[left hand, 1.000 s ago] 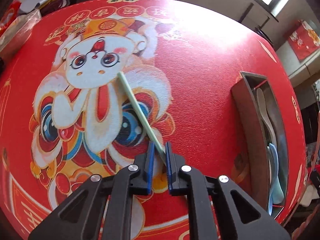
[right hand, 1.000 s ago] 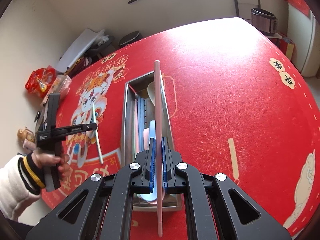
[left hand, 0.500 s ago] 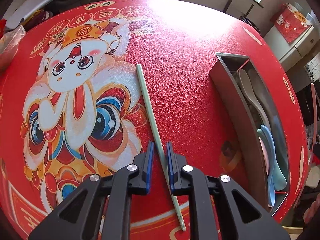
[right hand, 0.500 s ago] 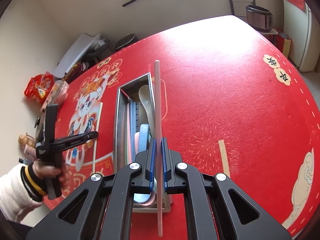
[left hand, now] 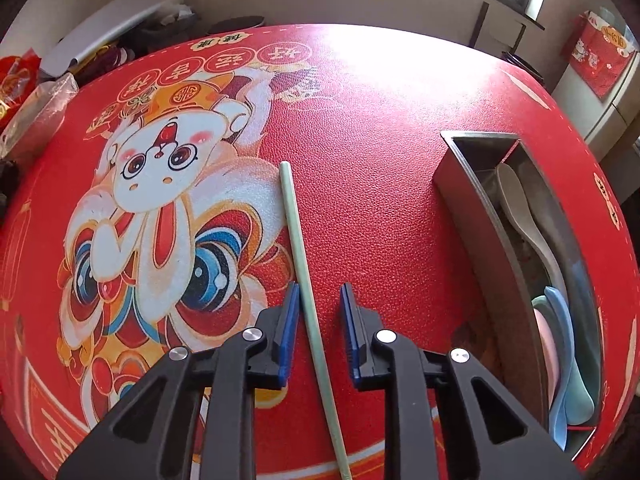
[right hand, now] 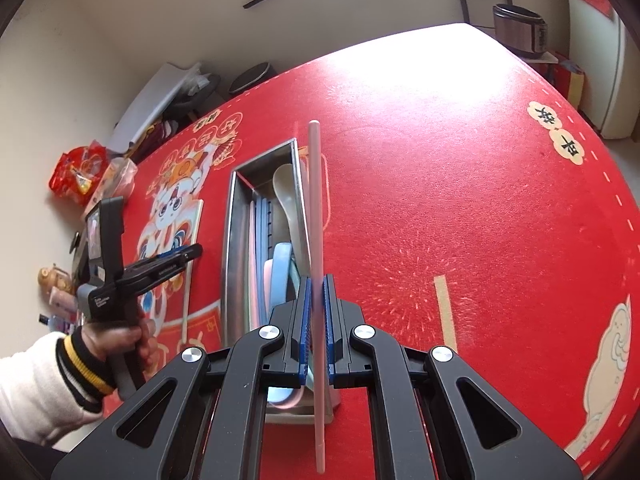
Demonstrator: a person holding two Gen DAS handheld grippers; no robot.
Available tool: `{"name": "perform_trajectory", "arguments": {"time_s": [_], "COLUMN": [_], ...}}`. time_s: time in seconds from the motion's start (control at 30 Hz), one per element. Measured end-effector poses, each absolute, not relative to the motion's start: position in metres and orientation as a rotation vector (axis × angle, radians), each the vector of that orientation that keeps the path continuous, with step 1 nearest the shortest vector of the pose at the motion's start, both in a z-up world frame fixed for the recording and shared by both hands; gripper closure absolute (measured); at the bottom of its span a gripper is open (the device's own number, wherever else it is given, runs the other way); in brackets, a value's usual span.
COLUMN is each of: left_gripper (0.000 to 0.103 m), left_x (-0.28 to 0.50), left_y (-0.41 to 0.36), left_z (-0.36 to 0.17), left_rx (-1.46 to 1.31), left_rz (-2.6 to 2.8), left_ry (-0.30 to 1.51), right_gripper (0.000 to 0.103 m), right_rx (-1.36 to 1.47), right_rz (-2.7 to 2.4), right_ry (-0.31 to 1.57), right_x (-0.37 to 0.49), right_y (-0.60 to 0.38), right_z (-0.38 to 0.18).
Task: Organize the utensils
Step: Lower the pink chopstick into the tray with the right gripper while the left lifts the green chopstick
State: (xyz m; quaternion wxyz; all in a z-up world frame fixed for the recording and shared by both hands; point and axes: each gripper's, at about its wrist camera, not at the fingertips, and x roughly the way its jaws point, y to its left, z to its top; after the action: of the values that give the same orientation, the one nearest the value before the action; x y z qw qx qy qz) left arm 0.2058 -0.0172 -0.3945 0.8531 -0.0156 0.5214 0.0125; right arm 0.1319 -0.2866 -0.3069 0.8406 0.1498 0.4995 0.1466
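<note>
We look steeply down along each hand-held gripper, close above the red worktop (left hand: 400,184); both views share the steel tray (right hand: 232,240) (seen from opposite sides).

Bare red mat (left hand: 380,208) lies between the green chopstick (left hand: 298,240) and the steel tray (left hand: 476,216), leaving a clear lane there. The tray's open top is partly blocked by the pink chopstick (right hand: 316,208) held over its right wall; spoons (right hand: 286,200) crowd the inside.
</note>
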Motion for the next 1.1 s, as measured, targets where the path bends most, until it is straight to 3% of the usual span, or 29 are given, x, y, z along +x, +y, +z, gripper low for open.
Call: {"name": "perform_trajectory", "arguments": {"time_s": [0.03, 0.1, 0.53, 1.1], "left_gripper": [0.084, 0.097, 0.097, 0.097], "left_x": [0.204, 0.206, 0.153, 0.086], "left_y": [-0.015, -0.013, 0.048, 0.052], "left_z": [-0.393, -0.392, -0.358, -0.293], "left_rx": [-0.025, -0.036, -0.357, -0.462], "left_rz": [0.026, 0.025, -0.007, 0.006], "left_ry": [1.094, 1.094, 1.108, 0.988], "right_gripper": [0.097, 0.097, 0.097, 0.097], "right_rx": [0.319, 0.322, 0.337, 0.283], "right_rz": [0.308, 0.306, 0.393, 0.5], "right_ry": [1.056, 1.055, 1.081, 1.2], "right_x": [0.132, 0.132, 0.145, 0.193], "right_y": [-0.288, -0.29, -0.272, -0.195], "right_z": [-0.307, -0.307, -0.313, -0.346]}}
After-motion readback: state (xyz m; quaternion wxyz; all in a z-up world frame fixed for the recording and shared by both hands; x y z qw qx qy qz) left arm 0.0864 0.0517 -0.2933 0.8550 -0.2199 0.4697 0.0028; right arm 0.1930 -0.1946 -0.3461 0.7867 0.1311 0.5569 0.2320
